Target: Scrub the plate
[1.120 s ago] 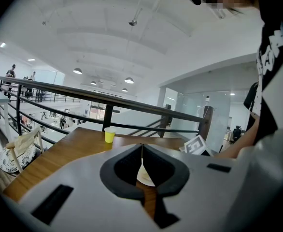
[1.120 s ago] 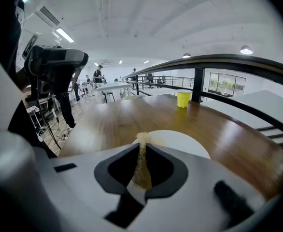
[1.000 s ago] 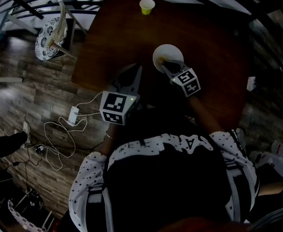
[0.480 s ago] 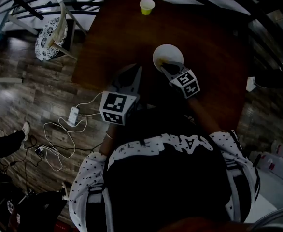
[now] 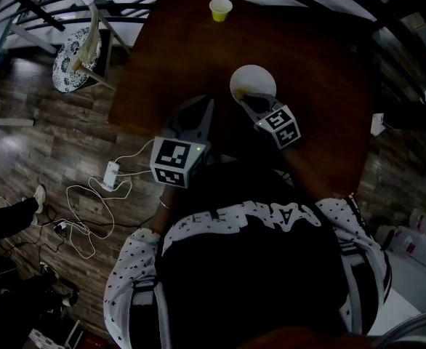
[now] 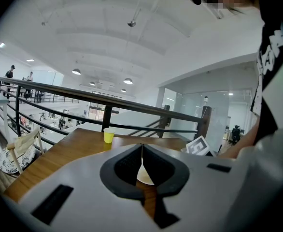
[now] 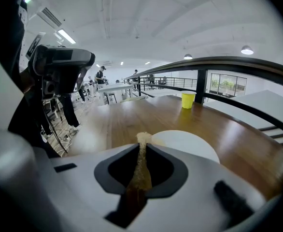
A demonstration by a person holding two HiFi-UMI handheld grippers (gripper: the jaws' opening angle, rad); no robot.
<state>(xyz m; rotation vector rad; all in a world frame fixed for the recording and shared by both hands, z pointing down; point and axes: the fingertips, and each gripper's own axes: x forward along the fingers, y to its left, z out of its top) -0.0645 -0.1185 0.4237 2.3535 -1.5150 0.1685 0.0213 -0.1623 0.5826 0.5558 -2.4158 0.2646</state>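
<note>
On the surface (image 5: 322, 64): a white plate (image 5: 253, 83) lies flat on the brown wood, about midway across and just ahead of the right tongs.
Plate, right gripper view: the plate (image 7: 192, 145) sits straight past the jaw tips, its near rim just under them.
Right tongs (image 5: 250, 100): pinching a thin tan sponge (image 7: 140, 170) edge-on between the jaws; in their own view the right tongs (image 7: 142, 146) have the sponge's grainy tip poking out beyond them at the plate's near rim. Whether it touches the plate cannot be told.
Left tongs (image 5: 207, 107): pressed together with nothing between them, held over the surface to the left of the plate and apart from it.
Left tongs, own view: the tips (image 6: 142, 150) meet in a thin line; a slice of the plate (image 6: 144, 174) shows through the hollow below them.
Yellow cup (image 5: 221, 9): upright near the far edge of the surface, well apart from the plate; it also shows in the left gripper view (image 6: 108, 135) and the right gripper view (image 7: 188, 100).
Railing (image 7: 238, 64): dark bars run behind the far edge of the surface.
Floor (image 5: 60, 144): wood-look planks, with loose white cables (image 5: 89, 202) and a chair (image 5: 76, 49) with a patterned seat beside the surface.
</note>
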